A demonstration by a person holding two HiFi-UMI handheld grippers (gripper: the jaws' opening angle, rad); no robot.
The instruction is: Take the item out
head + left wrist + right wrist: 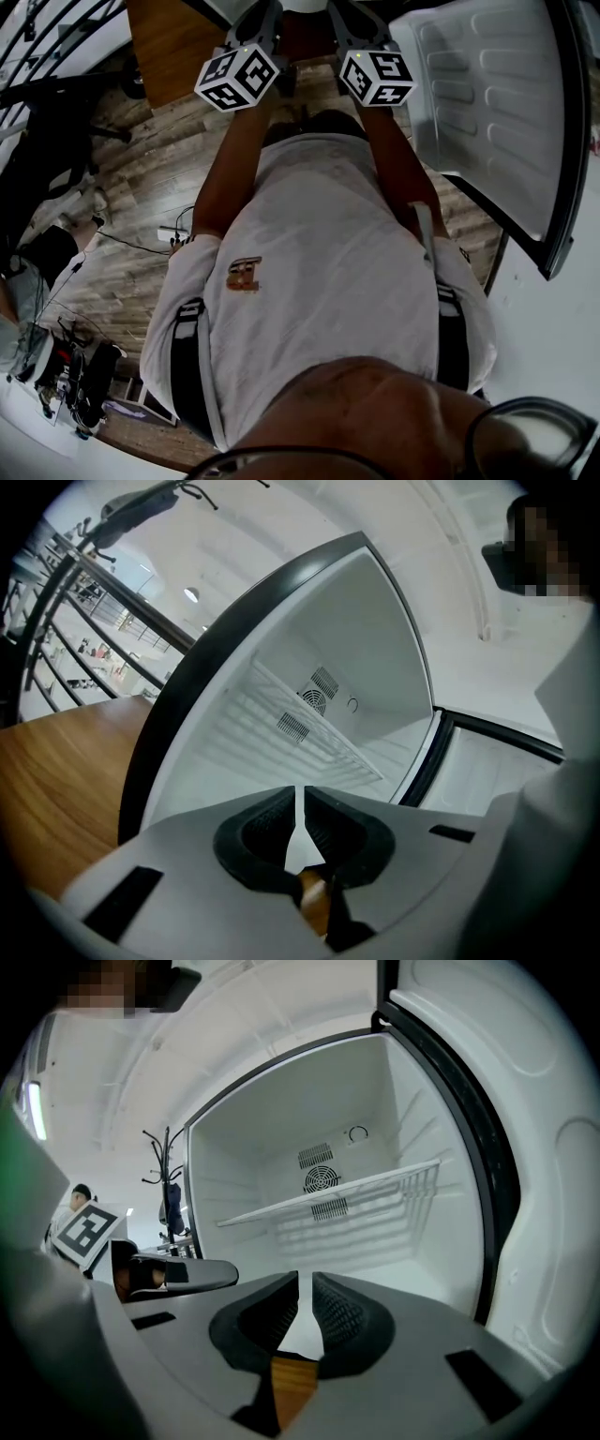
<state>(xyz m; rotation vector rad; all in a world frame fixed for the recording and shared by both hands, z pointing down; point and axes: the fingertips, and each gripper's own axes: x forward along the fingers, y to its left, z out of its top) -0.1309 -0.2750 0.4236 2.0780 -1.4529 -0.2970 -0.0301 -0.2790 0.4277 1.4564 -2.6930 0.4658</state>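
Observation:
An open white fridge (281, 1138) stands in front of both grippers. Its inside holds a wire shelf (328, 1196) and a round fan vent (321, 1179); I see no item in it. My right gripper (306, 1288) points into the compartment, jaws shut with nothing between them. My left gripper (300, 803) is shut too and empty, aimed at the same wire shelf (300, 738). In the head view only the two marker cubes (237, 75) (378, 75) show, side by side above the person's shirt; the jaws are hidden there.
The fridge door (497, 103) swings open at the right, close to the right arm. A wooden panel (56, 761) sits left of the fridge. A coat stand (167, 1185) stands further left. Cables and gear (66, 366) lie on the wood floor at left.

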